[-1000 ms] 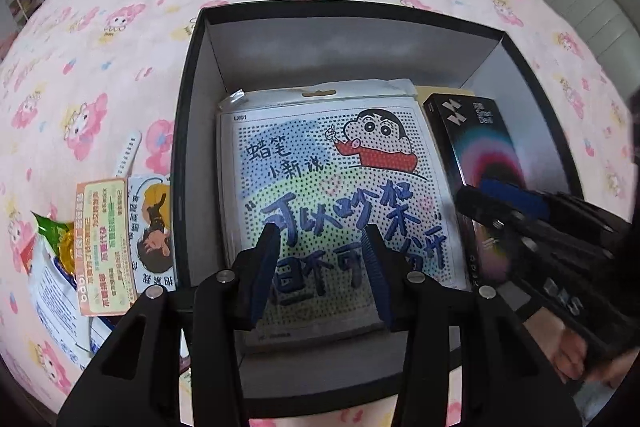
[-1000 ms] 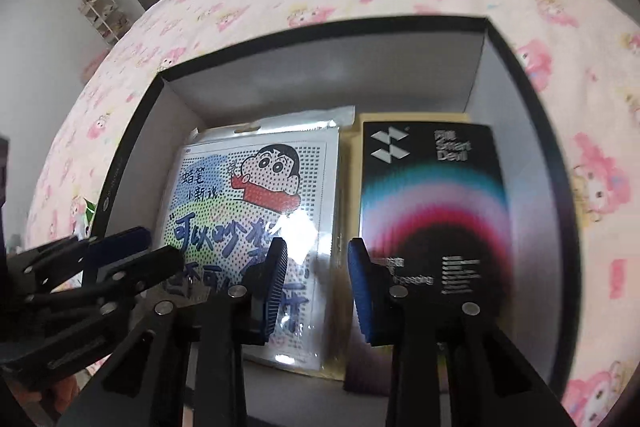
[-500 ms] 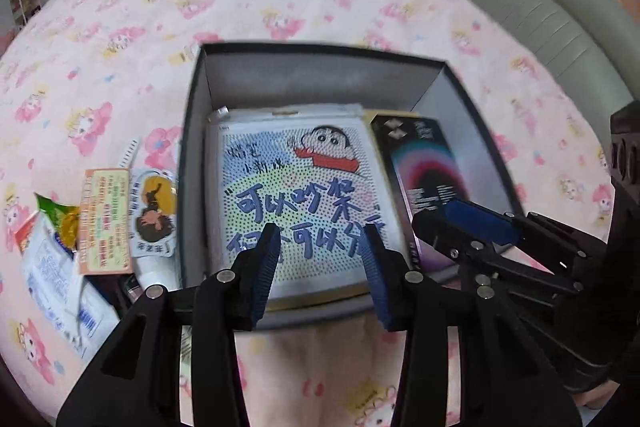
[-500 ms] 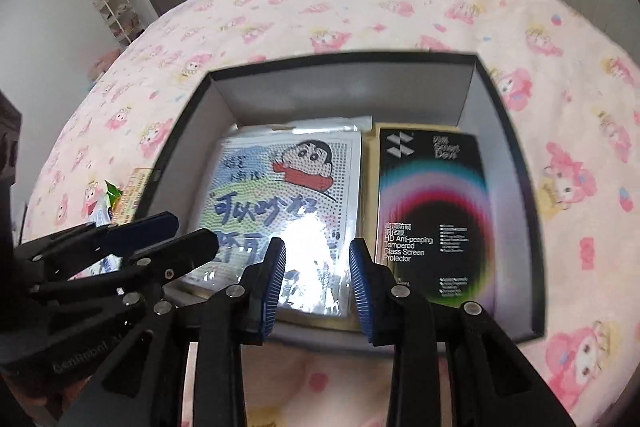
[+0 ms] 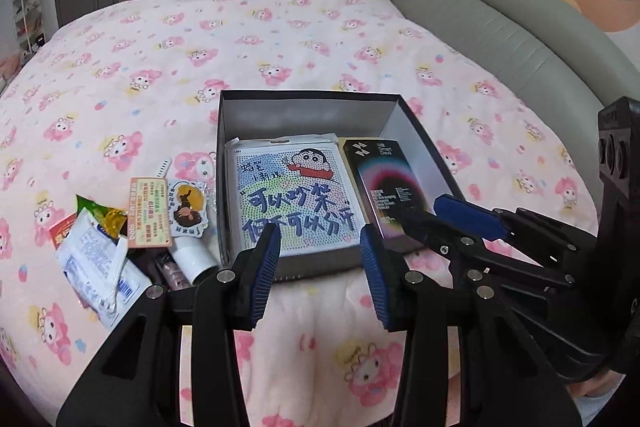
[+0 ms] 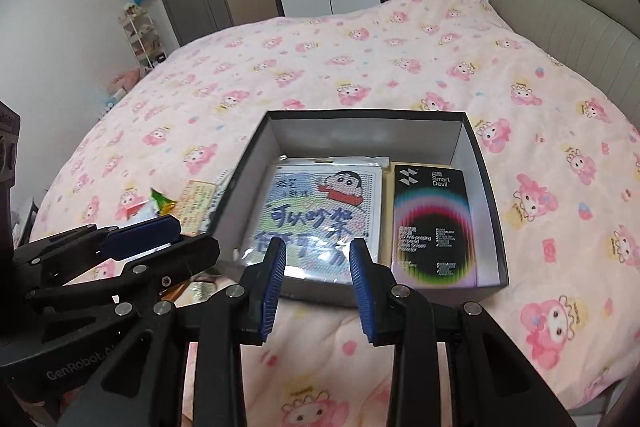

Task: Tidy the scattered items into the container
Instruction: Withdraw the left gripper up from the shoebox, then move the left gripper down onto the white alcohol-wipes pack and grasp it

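The black box [image 5: 312,98] sits open on my bed's pink cartoon-print blanket [image 5: 160,59], and two things lie flat inside it: a cartoon bead-art pack [image 5: 294,199] on the left and a dark screen-protector package [image 5: 378,183] just beside it on the right. My left hand-held gripper [image 5: 318,269] hangs released over the blanket at the box's near edge, nothing between its blue pads [image 5: 264,267]. My right hand-held gripper [image 6: 318,283] is likewise released and empty, hovering at the same near edge. Only the left wrist view properly shows the pile still outside the box, to its left: an orange printed card [image 5: 147,213], a round sticker [image 5: 186,205], a white sachet [image 5: 94,261], a green wrapper [image 5: 94,213] and a white tube [image 5: 192,255]. The right wrist view catches just the card [image 6: 196,205] and wrapper [image 6: 162,201], but reads the package's "Smart Devil" label
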